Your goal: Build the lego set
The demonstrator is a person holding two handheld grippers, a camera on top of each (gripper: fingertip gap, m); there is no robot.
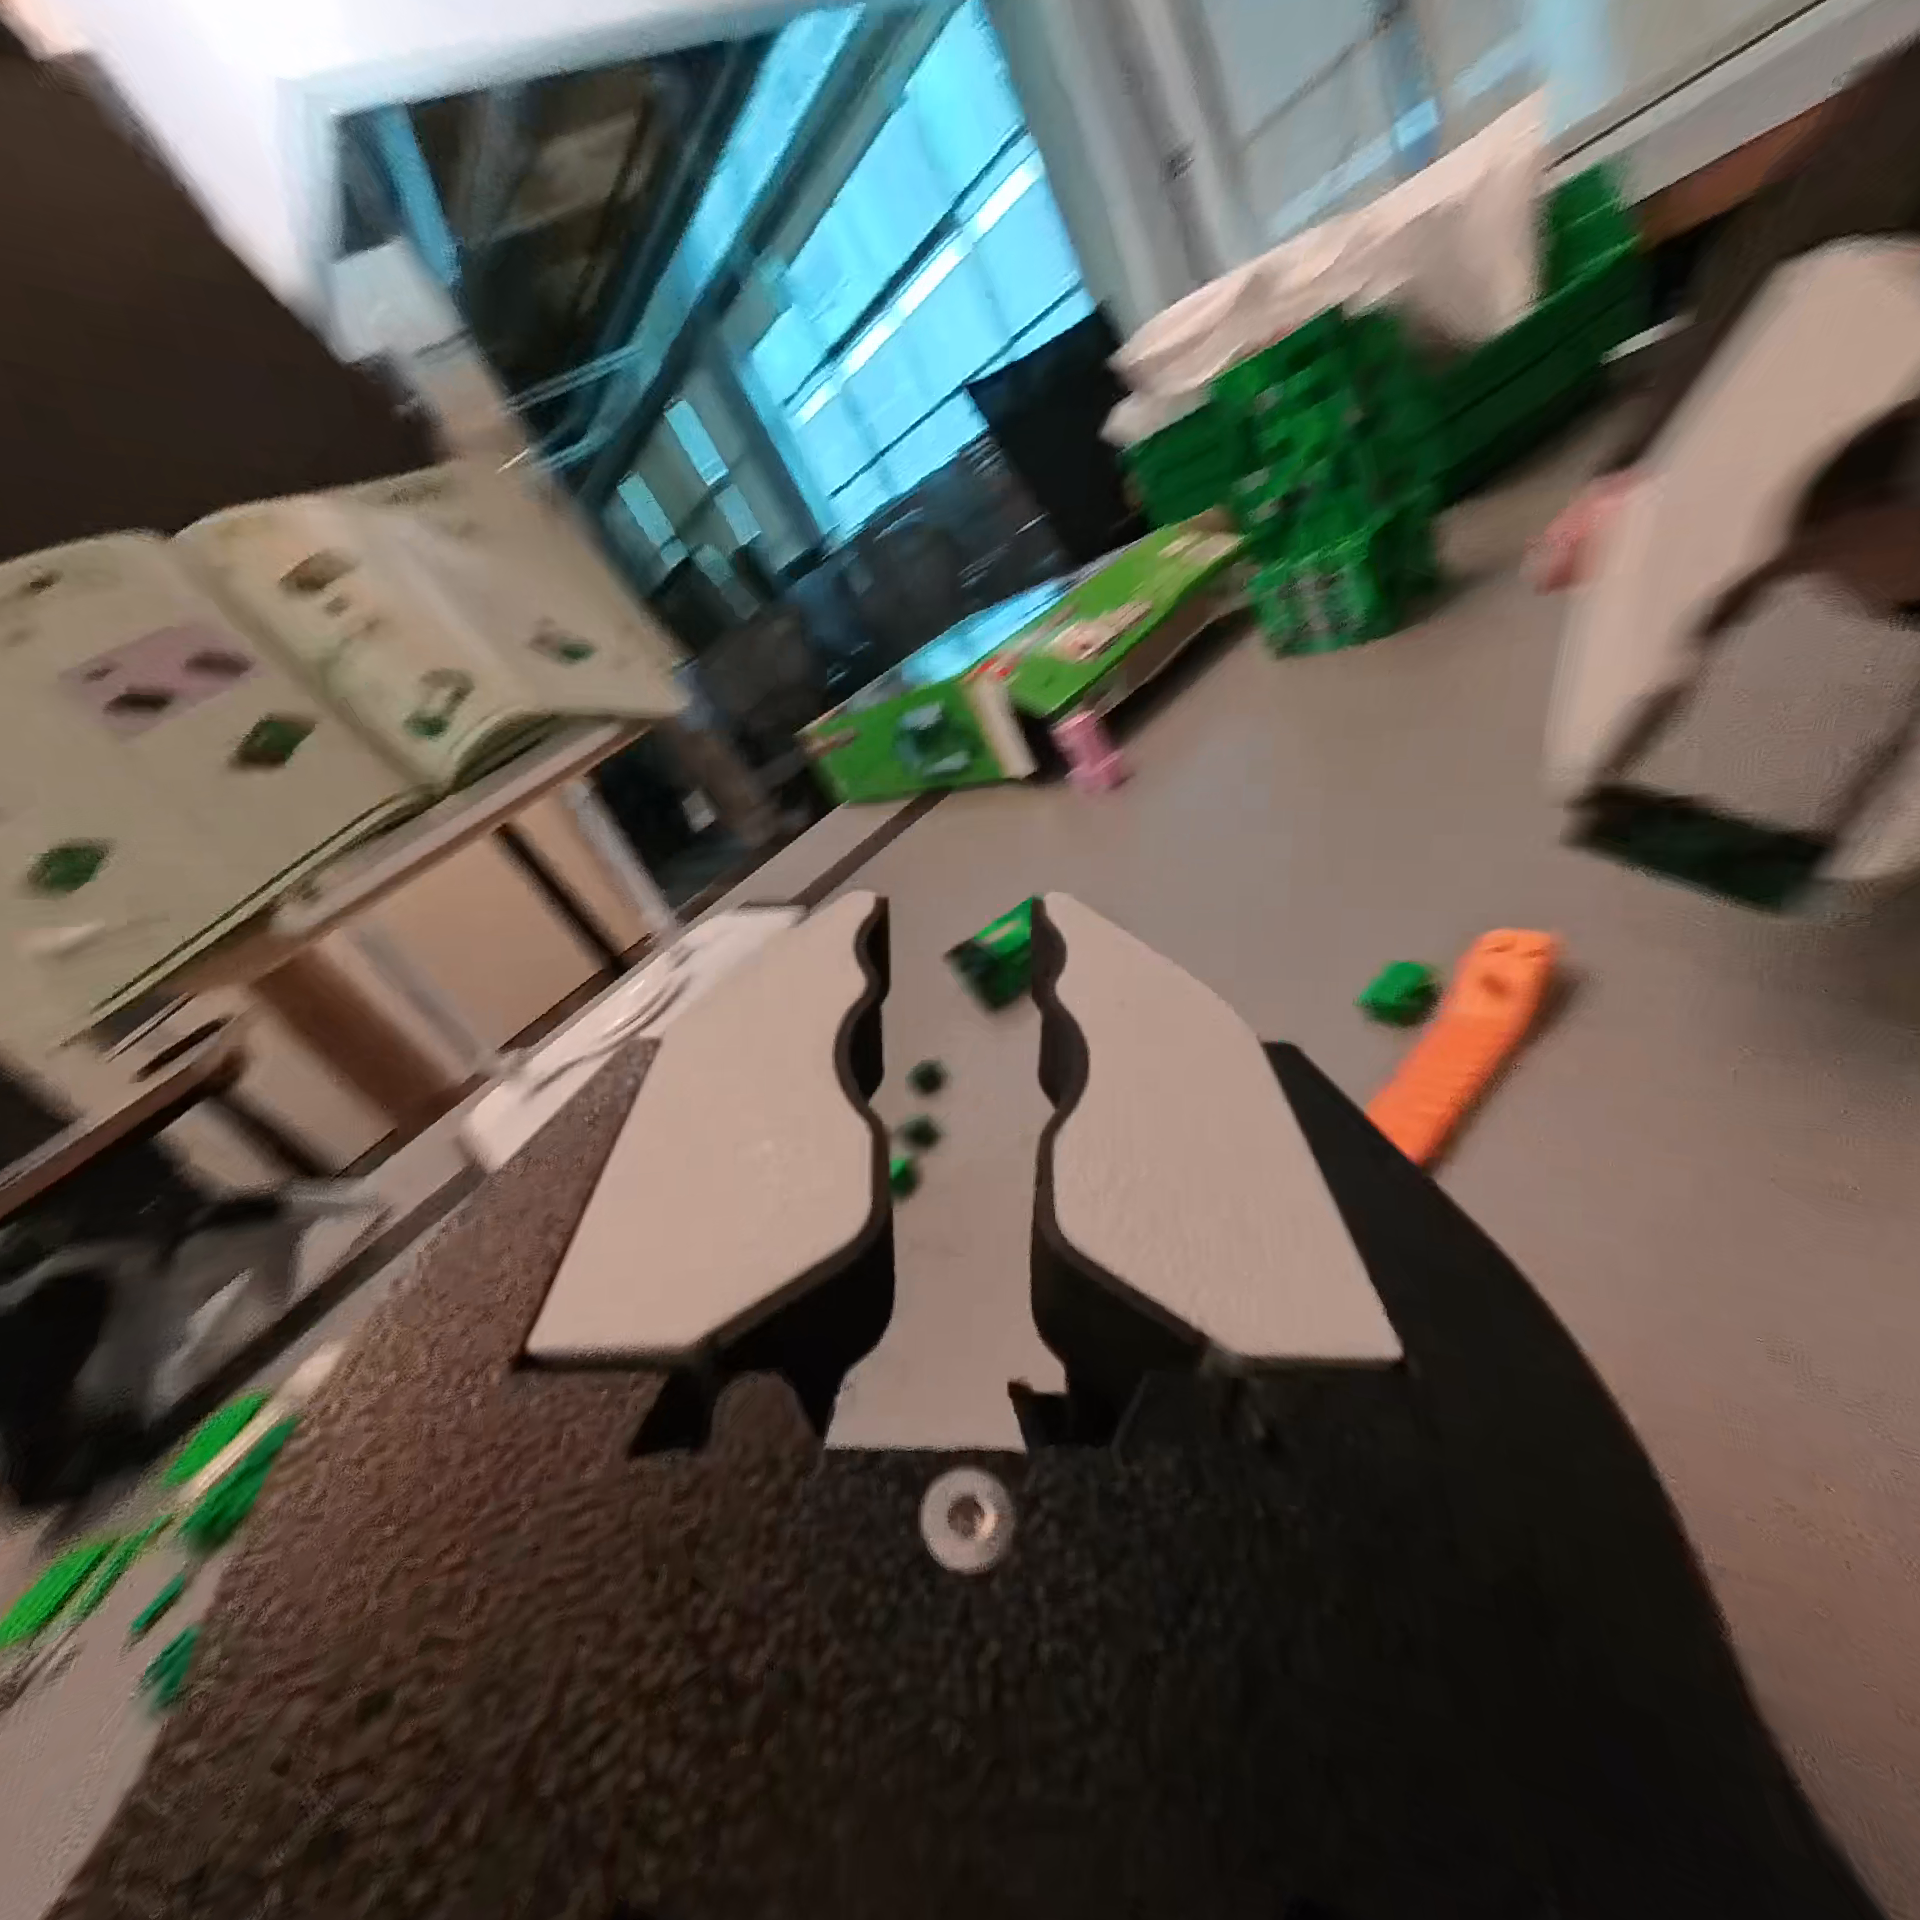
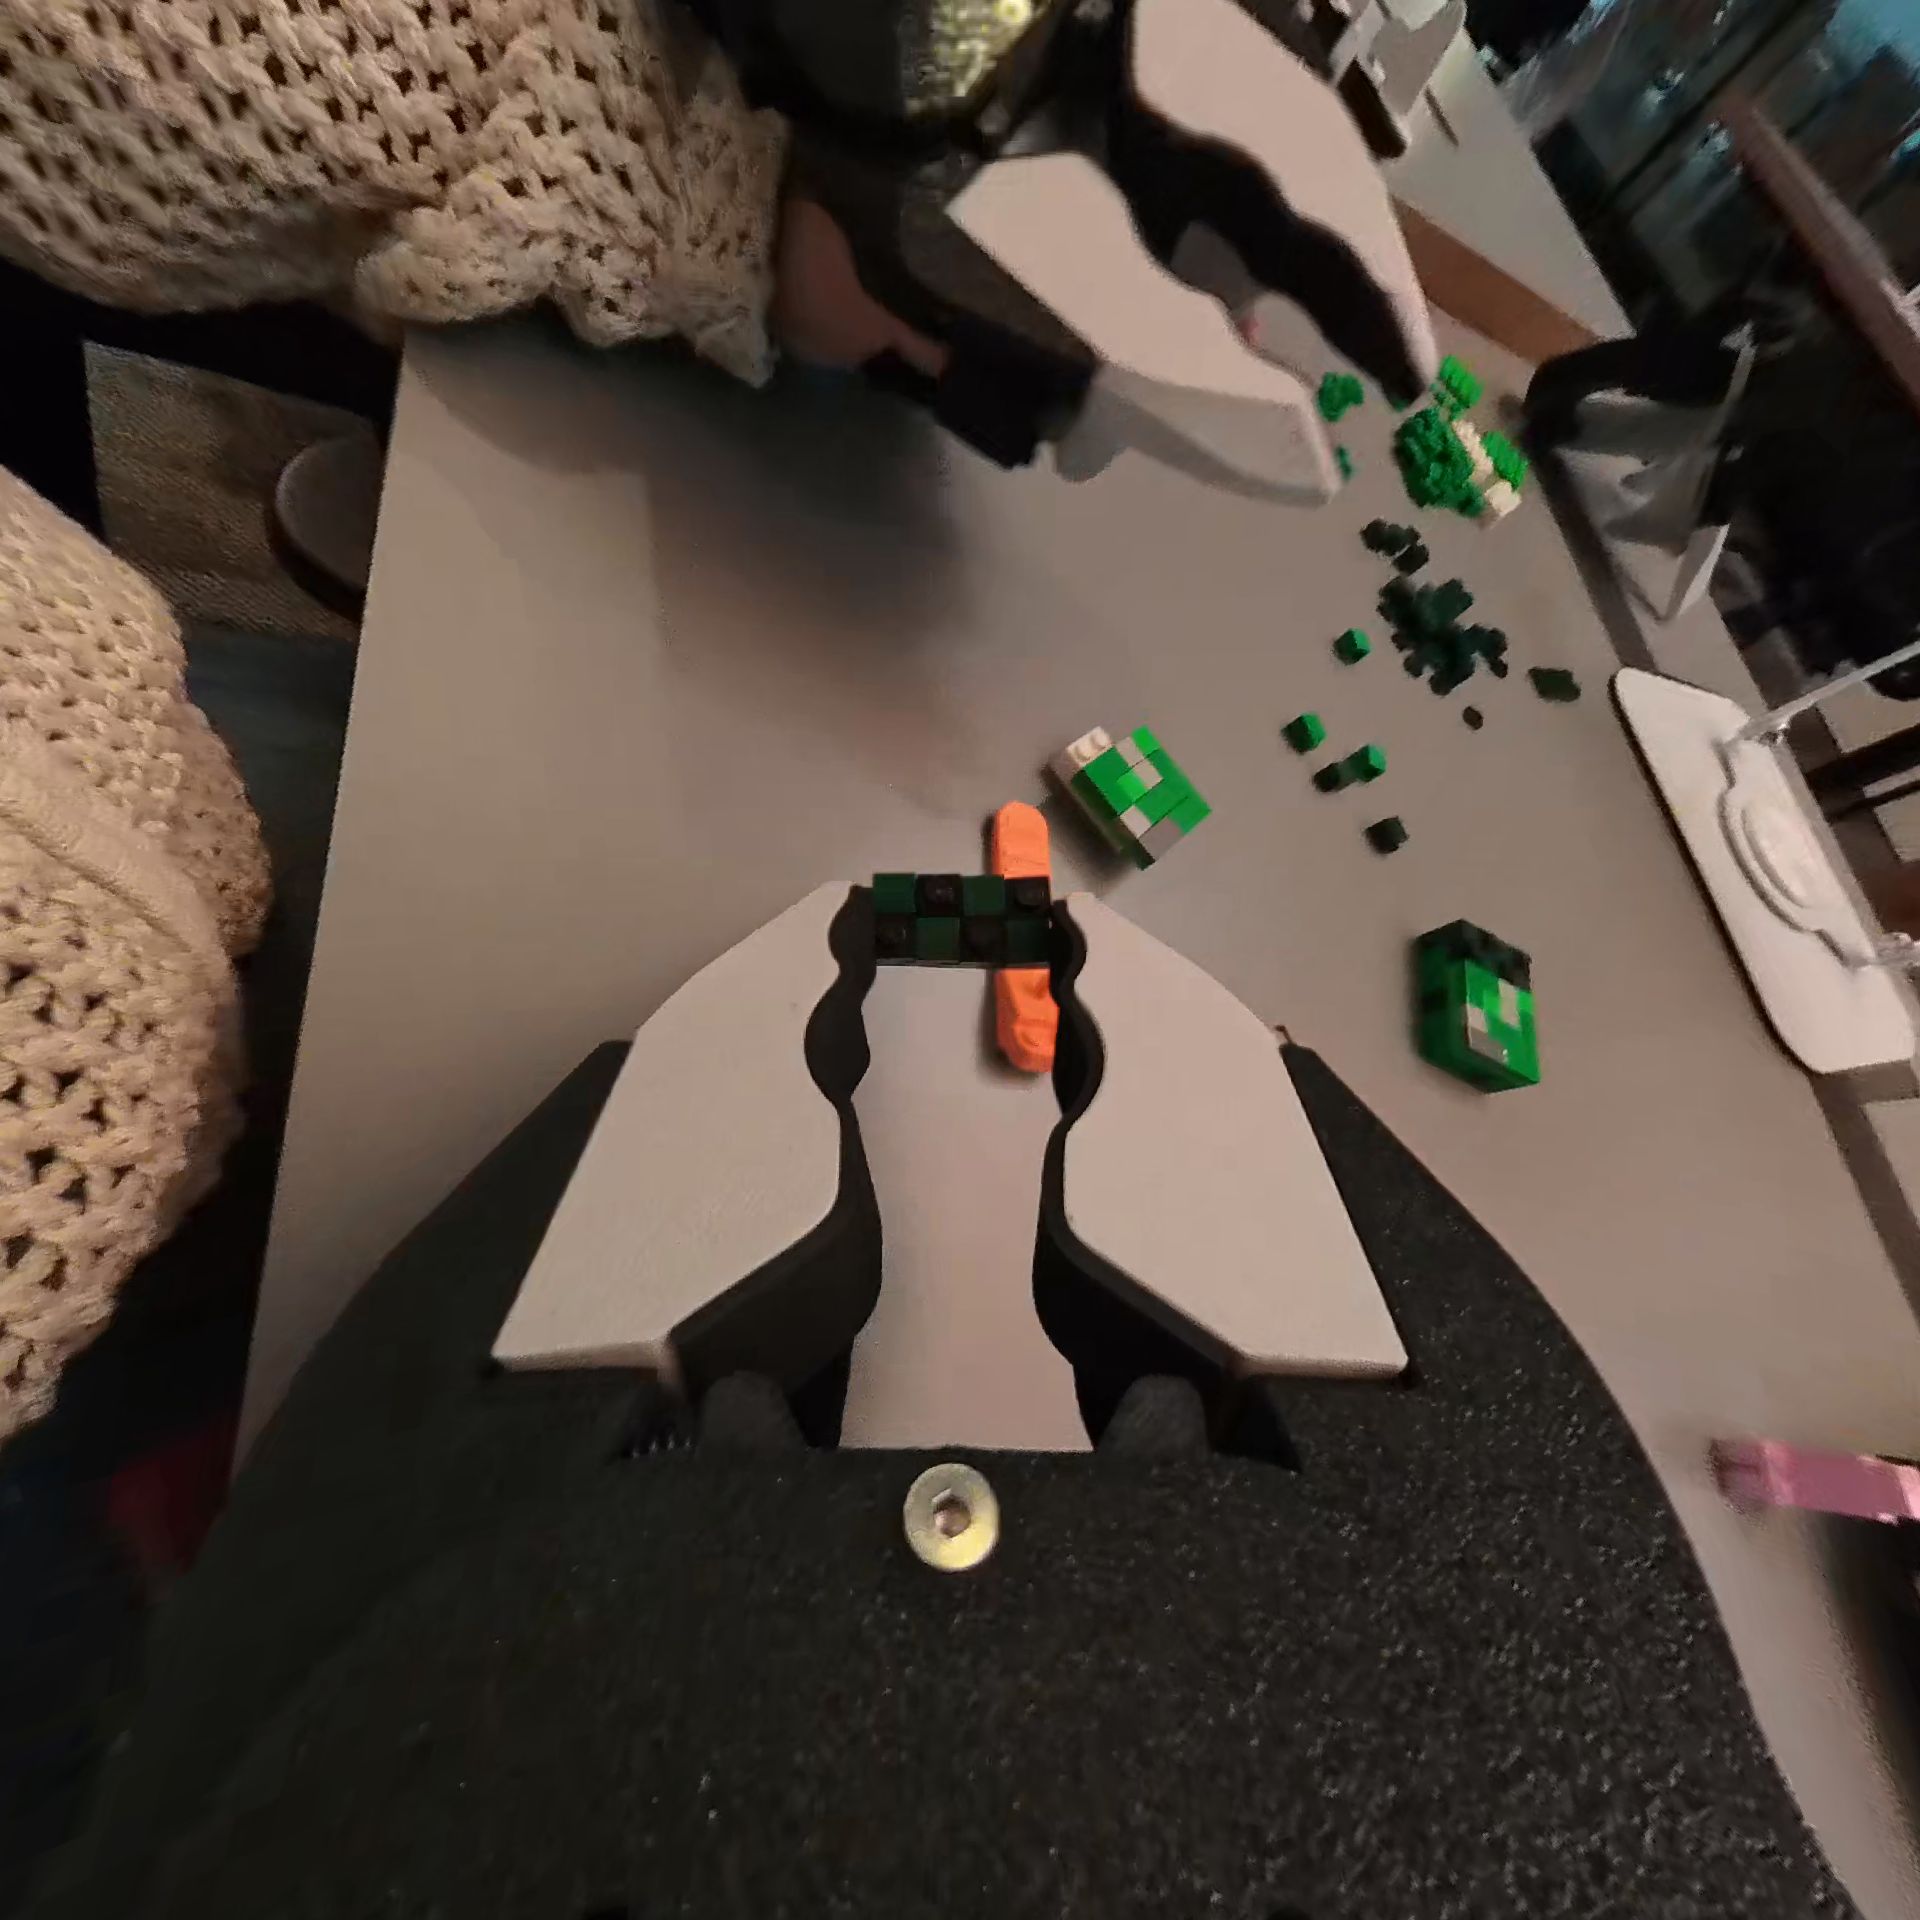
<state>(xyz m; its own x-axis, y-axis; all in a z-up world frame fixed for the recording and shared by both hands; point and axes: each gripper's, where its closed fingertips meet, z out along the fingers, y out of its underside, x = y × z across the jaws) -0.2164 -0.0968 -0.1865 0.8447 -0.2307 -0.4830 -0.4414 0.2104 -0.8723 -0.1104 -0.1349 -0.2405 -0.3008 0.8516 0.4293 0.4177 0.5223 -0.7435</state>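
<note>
Right gripper (image 2: pixel 961 925): grey-and-black two-finger tongs above the grey table (image 2: pixel 623 675), clamped at the tips on a flat dark-green-and-black checked lego plate (image 2: pixel 961 920), held level across the gap.
Orange tool: an orange plastic brick separator (image 2: pixel 1021 966) lies on the table under the held plate.
Built blocks: a green-and-grey lego cube (image 2: pixel 1132 795) sits just beyond the separator; a second green block with a dark top (image 2: pixel 1475 1013) lies to its right.
Loose pieces: small dark-green and bright-green bricks (image 2: pixel 1439 629) are scattered farther along the table.
Left gripper (image 1: pixel 961 935): raised, jaws a narrow gap apart, holding nothing; the view is blurred.
Background: an open instruction booklet (image 1: pixel 270 675) stands left, and green boxes (image 1: pixel 1320 488) are stacked far off.
</note>
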